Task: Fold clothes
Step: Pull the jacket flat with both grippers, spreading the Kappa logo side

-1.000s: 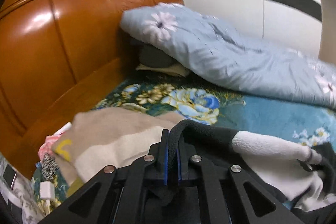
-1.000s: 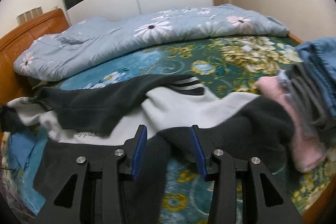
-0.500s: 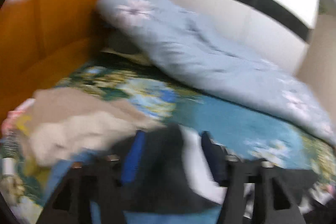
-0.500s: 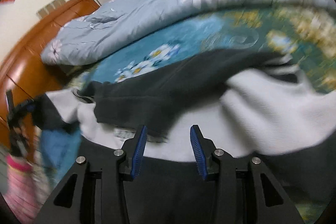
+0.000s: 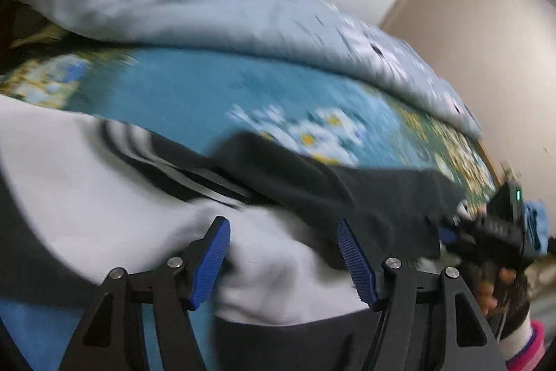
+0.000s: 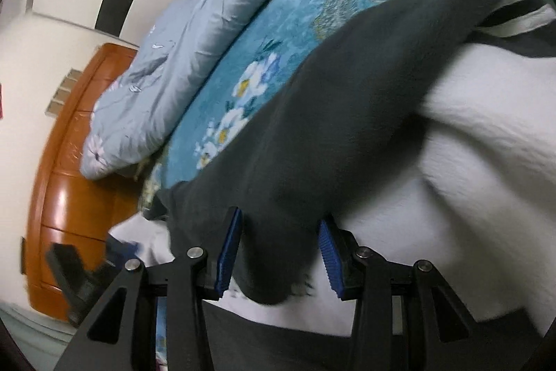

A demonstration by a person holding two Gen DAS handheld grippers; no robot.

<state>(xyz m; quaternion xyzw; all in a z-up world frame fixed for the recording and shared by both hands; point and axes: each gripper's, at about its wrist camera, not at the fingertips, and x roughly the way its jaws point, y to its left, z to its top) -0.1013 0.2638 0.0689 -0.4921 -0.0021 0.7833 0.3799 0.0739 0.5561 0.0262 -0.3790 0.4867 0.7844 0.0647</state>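
Left gripper [image 5: 283, 261]: earlier clamp on dark fabric released; jaws now spread, white panel of sweater [image 5: 104, 197] lying between pads, not pinched. Sweater spread on floral bedsheet [image 5: 194, 93], dark sleeve [image 6: 330, 127] draped across white body. Right gripper [image 6: 276, 259]: jaws closing around sleeve end, pads not yet pressed; next fold judged begun. Surroundings: blue quilt [image 6: 194, 58] behind, headboard [image 6: 59, 162] aside; nothing obstructing.

Your left gripper [image 5: 284, 261], black fingers, ribbed blue pads, silver screws, your right gripper [image 6: 279, 251] alike, pink-and-white cuff [image 5: 528, 341].
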